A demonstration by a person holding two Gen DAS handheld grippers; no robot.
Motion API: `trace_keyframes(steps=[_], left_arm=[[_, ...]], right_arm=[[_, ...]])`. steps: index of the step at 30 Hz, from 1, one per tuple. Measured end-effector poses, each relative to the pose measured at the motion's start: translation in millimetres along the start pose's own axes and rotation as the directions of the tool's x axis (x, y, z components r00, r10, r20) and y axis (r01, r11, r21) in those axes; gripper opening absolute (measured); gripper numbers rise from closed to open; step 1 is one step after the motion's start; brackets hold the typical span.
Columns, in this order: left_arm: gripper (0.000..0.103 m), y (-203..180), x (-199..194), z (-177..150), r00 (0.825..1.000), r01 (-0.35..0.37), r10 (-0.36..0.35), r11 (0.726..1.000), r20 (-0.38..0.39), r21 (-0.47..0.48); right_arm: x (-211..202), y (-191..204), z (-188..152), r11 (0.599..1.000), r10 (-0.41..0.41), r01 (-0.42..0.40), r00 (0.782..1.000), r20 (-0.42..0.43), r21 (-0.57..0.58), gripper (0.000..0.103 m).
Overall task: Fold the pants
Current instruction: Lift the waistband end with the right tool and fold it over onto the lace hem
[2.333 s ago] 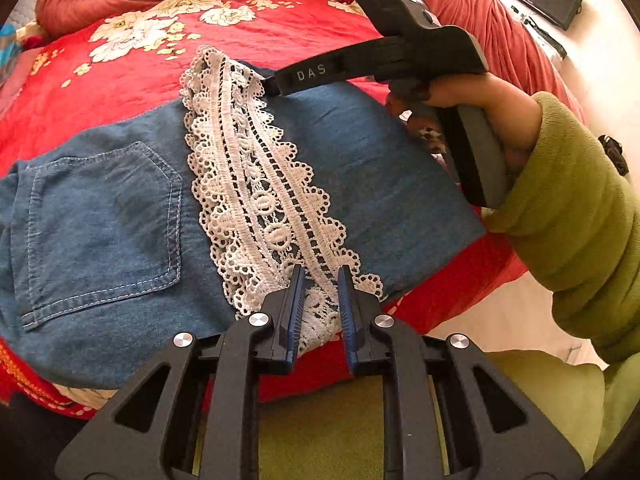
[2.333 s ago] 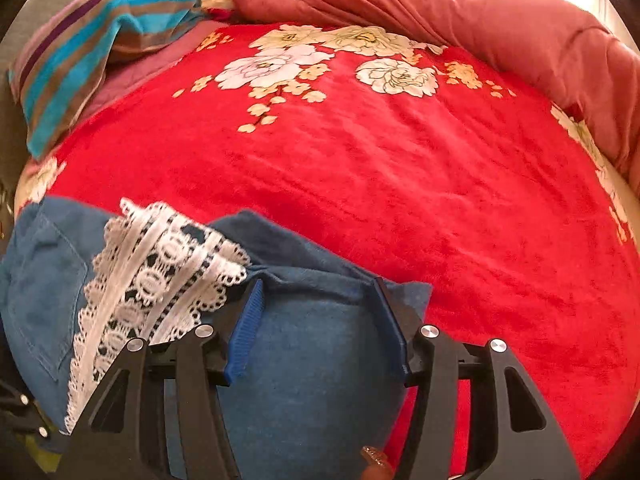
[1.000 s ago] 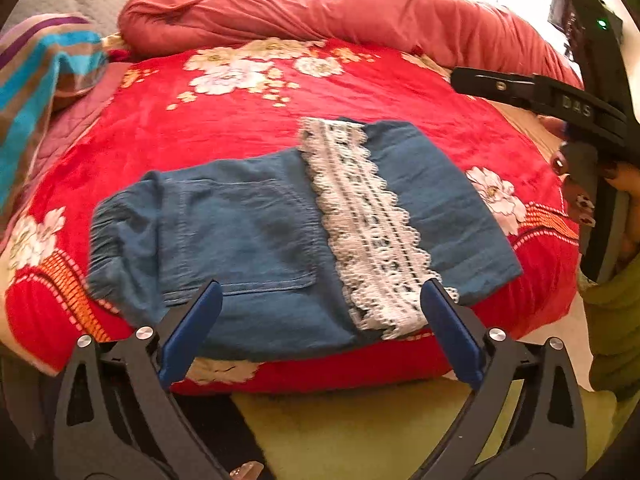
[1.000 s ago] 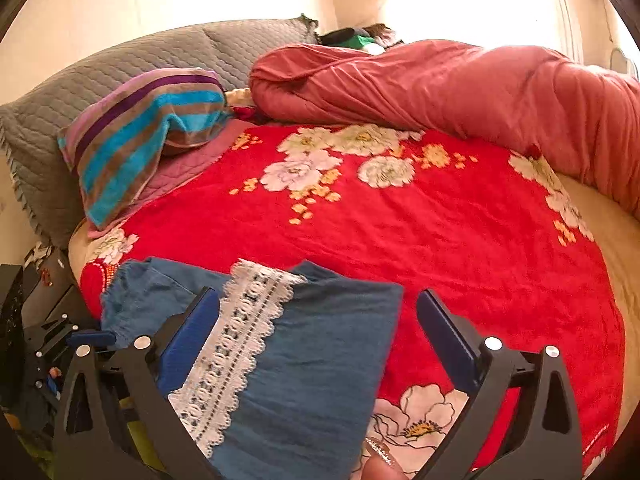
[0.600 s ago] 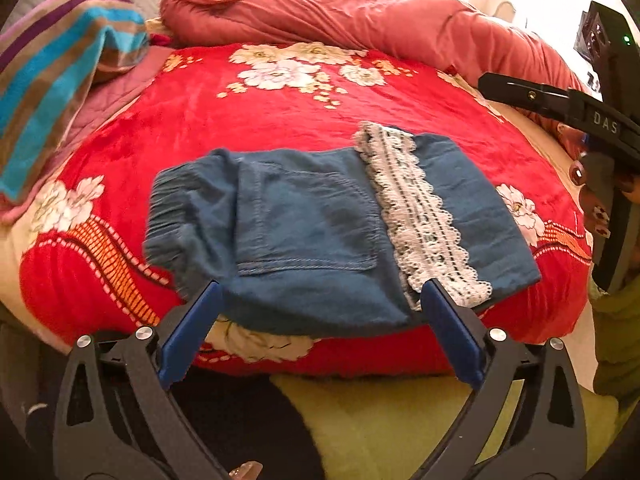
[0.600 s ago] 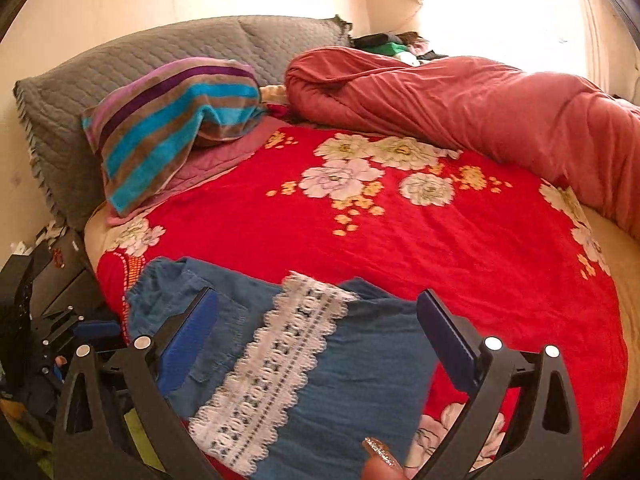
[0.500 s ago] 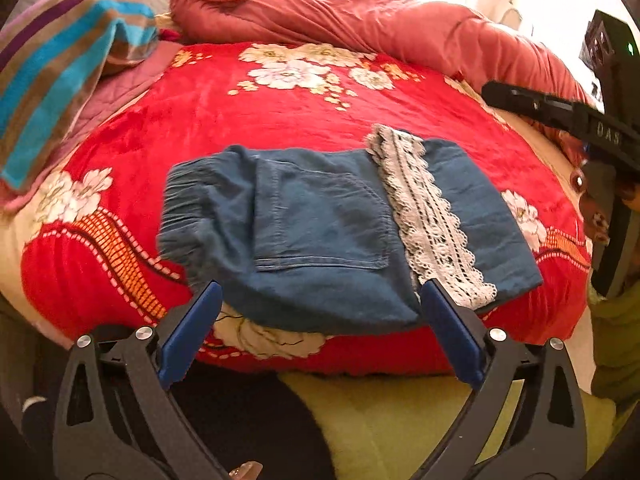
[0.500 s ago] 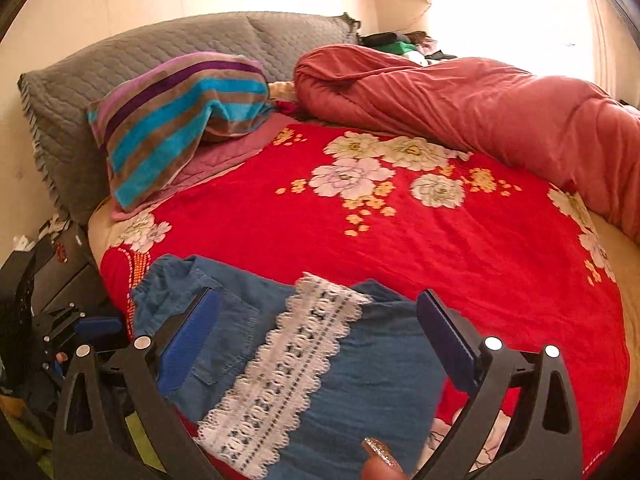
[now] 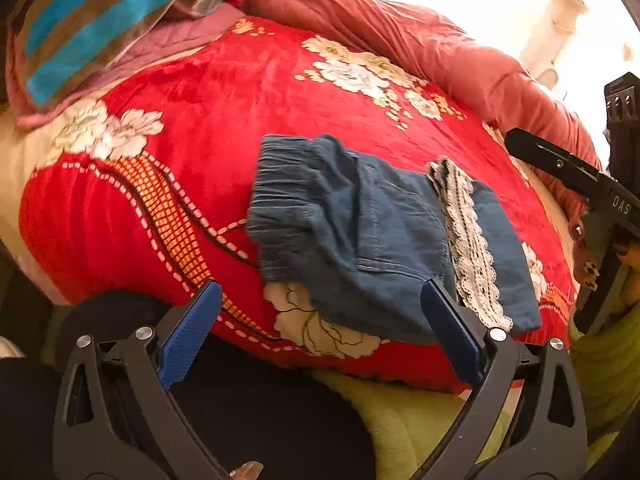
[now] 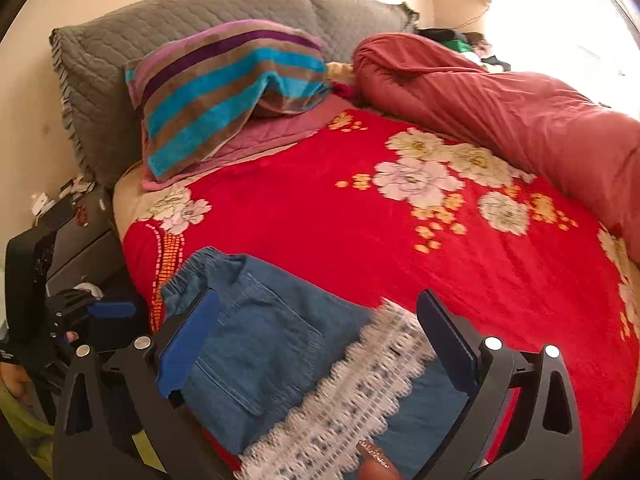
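The left black two-finger gripper with blue pads [image 9: 320, 330] hung with its fingers spread wide and nothing between them, low off the near edge of the bed. A couple of seconds earlier those same fingers had been pinched on the white lace strip; by this moment they had let go and drawn back and to the left, so the garment sat right of centre in the left wrist view. The right black two-finger gripper with blue pads [image 10: 316, 334] was likewise splayed and empty, raised above the garment, where before it had been low on the blue cloth near the far end of the fold.

I judged from this that the fold had been laid down and released, and that the task was finished or nearly so, unless a further fold was wanted.

The folded blue denim pants with a white lace trim [image 9: 372, 232] lay flat on the red floral plush blanket [image 9: 240, 92], near its front edge, touched by neither gripper. Their long axis ran across the bed, roughly parallel to that front edge. The gathered elastic waistband [image 9: 276, 196] pointed toward the pillow end, where a striped blue, brown and purple towel [image 10: 224, 88] lay over a grey quilted pillow [image 10: 120, 48]. The folded end, crossed by the lace strip [image 9: 468, 236], pointed the opposite way, toward the right gripper's side. A back pocket [image 10: 256, 340] faced upward. A rolled rust-red duvet [image 10: 500, 116] lay along the far side, well apart from the pants.
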State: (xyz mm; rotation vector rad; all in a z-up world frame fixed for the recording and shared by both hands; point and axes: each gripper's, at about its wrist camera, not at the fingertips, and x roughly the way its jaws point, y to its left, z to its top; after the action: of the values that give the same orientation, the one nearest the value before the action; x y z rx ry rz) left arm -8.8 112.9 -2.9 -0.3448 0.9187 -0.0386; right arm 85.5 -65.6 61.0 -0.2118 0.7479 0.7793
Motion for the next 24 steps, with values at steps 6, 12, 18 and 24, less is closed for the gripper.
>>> trace_keyframes(steps=[6, 12, 18, 24], left_arm=[[0.093, 13.3, 8.8, -1.3, 0.999, 0.046, -0.047, 0.997, -0.017, -0.068], [0.093, 13.9, 15.6, -0.4, 0.994, 0.103, -0.106, 0.990, -0.023, -0.092], [0.068, 16.2, 30.3, 2.4, 0.982, 0.175, -0.182, 0.976, -0.047, -0.133], [0.065, 26.8, 45.5, 0.3, 0.973, 0.209, -0.223, 0.961, -0.059, -0.180]], right_arm=[[47.7, 17.1, 17.9, 0.991, 0.126, -0.130, 0.986, -0.106, -0.023, 0.098], [95.2, 47.3, 28.0, 0.964, 0.202, -0.237, 0.950, -0.238, -0.125, 0.098], [133.5, 68.8, 34.7, 0.926, 0.251, -0.328, 0.905, -0.343, -0.185, 0.098], [168.9, 82.6, 27.5, 0.897, 0.262, -0.382, 0.865, -0.429, -0.222, 0.098]])
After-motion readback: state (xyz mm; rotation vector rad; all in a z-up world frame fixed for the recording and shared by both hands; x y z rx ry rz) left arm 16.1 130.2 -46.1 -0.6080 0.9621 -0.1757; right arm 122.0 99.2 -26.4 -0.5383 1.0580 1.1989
